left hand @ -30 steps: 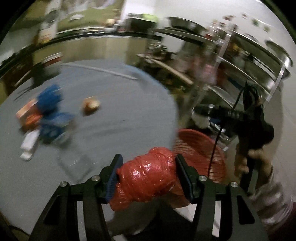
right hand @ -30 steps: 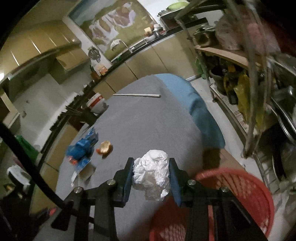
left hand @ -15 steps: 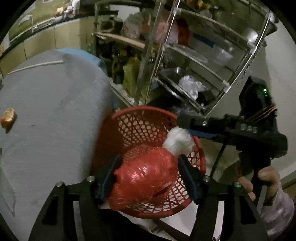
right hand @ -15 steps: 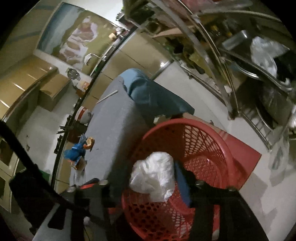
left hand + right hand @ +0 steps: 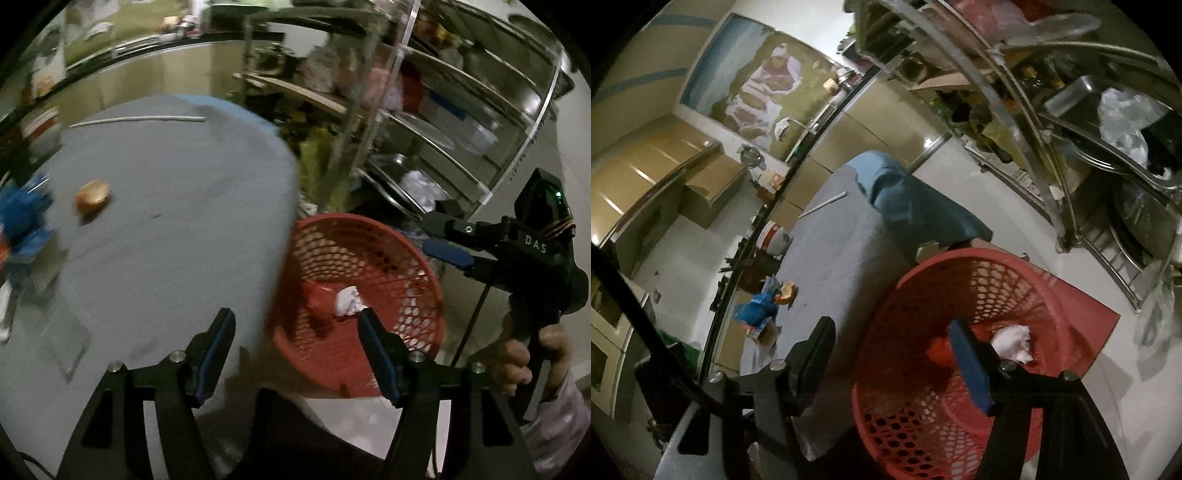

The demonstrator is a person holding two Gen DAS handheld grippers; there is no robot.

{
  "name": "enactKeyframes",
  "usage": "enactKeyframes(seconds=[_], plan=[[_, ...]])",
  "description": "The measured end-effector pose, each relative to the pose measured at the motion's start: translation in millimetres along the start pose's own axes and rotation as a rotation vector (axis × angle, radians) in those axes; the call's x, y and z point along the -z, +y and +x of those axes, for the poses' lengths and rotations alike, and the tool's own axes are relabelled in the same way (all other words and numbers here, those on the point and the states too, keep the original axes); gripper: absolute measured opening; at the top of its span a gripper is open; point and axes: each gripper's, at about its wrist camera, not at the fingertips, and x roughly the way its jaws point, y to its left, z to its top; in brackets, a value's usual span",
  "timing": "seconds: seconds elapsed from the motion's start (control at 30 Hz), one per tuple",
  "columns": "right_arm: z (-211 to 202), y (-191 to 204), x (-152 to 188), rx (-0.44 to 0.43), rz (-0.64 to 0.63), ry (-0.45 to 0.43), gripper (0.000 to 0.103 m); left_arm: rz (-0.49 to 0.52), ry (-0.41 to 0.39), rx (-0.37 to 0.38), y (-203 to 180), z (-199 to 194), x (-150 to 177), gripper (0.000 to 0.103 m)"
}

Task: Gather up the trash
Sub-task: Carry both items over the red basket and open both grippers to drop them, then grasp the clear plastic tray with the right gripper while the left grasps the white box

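While both pairs of tongs stand spread wide with nothing between their fingers, the trash they were after lies in the red basket (image 5: 424,258): a red plastic wad (image 5: 319,297) and a crumpled white paper ball (image 5: 347,301) rest side by side on its mesh bottom, touching or very nearly so. From the left wrist view, the left tongs (image 5: 295,347) hang over the near edge of the grey desk (image 5: 166,221), one finger above the desk cloth and the other above the basket, which sits just beside the desk, lower than its top. The right tongs (image 5: 892,363) straddle the basket rim in their own view, the blue-padded finger over the basket's inside and the other finger over the desk; in the left view they appear at the right, held in a hand (image 5: 524,363) above the far side of the basket. More litter lies on the desk: a blue wrapper (image 5: 757,310) with an orange-brown scrap (image 5: 786,291) right next to it, and a thin white stick (image 5: 136,119) near the far edge. A metal rack (image 5: 443,110) of shelves crowded with pans and bags stands behind the basket.
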Motion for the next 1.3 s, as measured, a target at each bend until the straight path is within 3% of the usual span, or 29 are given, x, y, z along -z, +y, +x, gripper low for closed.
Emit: enactKeyframes(seconds=[0.13,0.4,0.5,0.63,0.9,1.1,1.3], plan=[[10.2,26.8,6.4,-0.023,-0.048,0.026,0.068,-0.061,-0.041,-0.073,35.7,-30.3,22.1,0.070],[34.7,84.5,24.1,-0.057,-0.164,0.082,0.068,-0.235,-0.148,-0.288,133.1,-102.0,66.2,0.071],[50.3,108.3,34.6,-0.070,-0.209,0.121,0.068,-0.290,-0.179,-0.377,166.3,-117.3,73.5,0.075],[75.1,149.6,50.9,-0.098,-0.291,0.182,0.068,-0.366,-0.188,-0.443,206.8,-129.6,84.5,0.075],[133.5,244.7,90.2,-0.130,-0.535,0.277,0.070,-0.462,-0.177,-0.468,254.2,-136.5,105.7,0.075],[180.1,281.0,115.2,-0.086,-0.639,0.331,0.072,-0.498,-0.174,-0.453,274.4,-139.6,115.5,0.075],[226.6,293.1,134.6,0.040,-0.732,0.362,0.073,-0.491,-0.160,-0.404,289.6,-135.5,101.8,0.075]])
